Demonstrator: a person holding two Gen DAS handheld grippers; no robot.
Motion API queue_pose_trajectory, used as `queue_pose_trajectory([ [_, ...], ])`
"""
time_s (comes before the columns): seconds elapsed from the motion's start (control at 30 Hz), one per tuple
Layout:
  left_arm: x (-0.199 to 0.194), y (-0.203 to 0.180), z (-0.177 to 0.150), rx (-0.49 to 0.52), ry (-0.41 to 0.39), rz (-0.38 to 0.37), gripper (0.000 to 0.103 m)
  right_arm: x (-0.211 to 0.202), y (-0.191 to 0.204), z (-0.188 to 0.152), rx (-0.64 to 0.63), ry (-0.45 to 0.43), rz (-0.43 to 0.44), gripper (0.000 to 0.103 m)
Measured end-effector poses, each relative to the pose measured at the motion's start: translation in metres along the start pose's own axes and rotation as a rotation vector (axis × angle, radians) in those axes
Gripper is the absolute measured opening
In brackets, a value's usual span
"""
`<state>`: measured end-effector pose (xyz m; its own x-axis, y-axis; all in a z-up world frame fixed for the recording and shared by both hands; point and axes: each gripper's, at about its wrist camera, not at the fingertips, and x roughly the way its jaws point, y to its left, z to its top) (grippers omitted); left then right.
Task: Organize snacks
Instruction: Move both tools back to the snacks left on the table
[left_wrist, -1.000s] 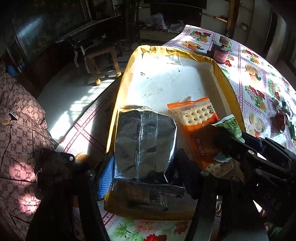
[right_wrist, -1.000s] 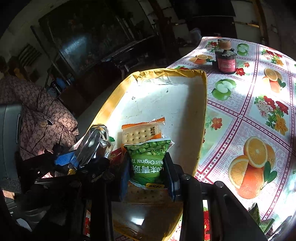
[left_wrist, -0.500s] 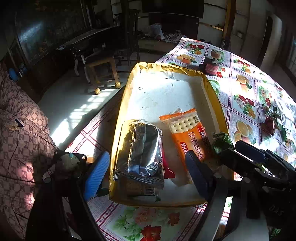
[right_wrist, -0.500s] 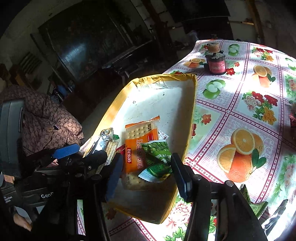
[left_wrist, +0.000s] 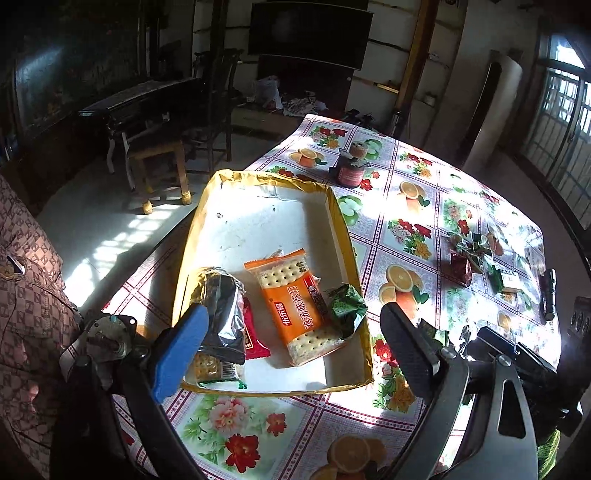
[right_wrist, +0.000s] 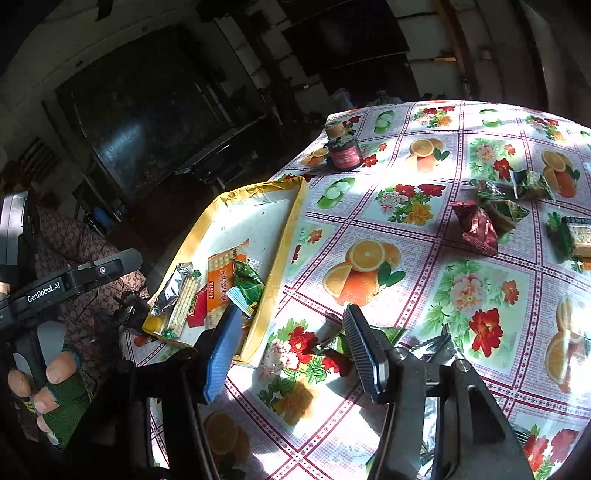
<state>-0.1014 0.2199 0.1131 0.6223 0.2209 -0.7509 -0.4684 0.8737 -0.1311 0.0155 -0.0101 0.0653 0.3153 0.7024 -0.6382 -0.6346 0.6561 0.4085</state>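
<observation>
Inside the yellow-rimmed tray (left_wrist: 343, 229) a silver packet (left_wrist: 221, 306), an orange cracker pack (left_wrist: 295, 302) and a green pea bag (left_wrist: 347, 304) lie side by side. The left gripper (left_wrist: 291, 354) hangs above, jaws opening, empty. The right gripper (right_wrist: 291, 350) is opening too, empty, over the tablecloth (right_wrist: 461, 295).

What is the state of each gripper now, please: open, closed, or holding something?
Left gripper: jaws opening, holding nothing; it hangs above the near end of the tray.
Right gripper: jaws opening, holding nothing, above the tablecloth.
</observation>
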Motion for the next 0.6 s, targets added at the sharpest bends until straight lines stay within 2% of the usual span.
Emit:
queue_pose_trajectory([
  [0.23, 0.020, -0.057, -0.006, 0.091, 0.063, -0.070, 0.094, -0.045, -0.072, -0.026, 0.125, -0.029, -0.161, 0.058],
  [0.43, 0.044, -0.114, -0.003, 0.163, 0.133, -0.124, 0.094, -0.065, -0.107, -0.032, 0.193, -0.067, -0.212, 0.059],
  [0.6, 0.074, -0.163, 0.000, 0.213, 0.188, -0.132, 0.094, -0.072, -0.131, -0.025, 0.237, -0.094, -0.233, 0.061],
])
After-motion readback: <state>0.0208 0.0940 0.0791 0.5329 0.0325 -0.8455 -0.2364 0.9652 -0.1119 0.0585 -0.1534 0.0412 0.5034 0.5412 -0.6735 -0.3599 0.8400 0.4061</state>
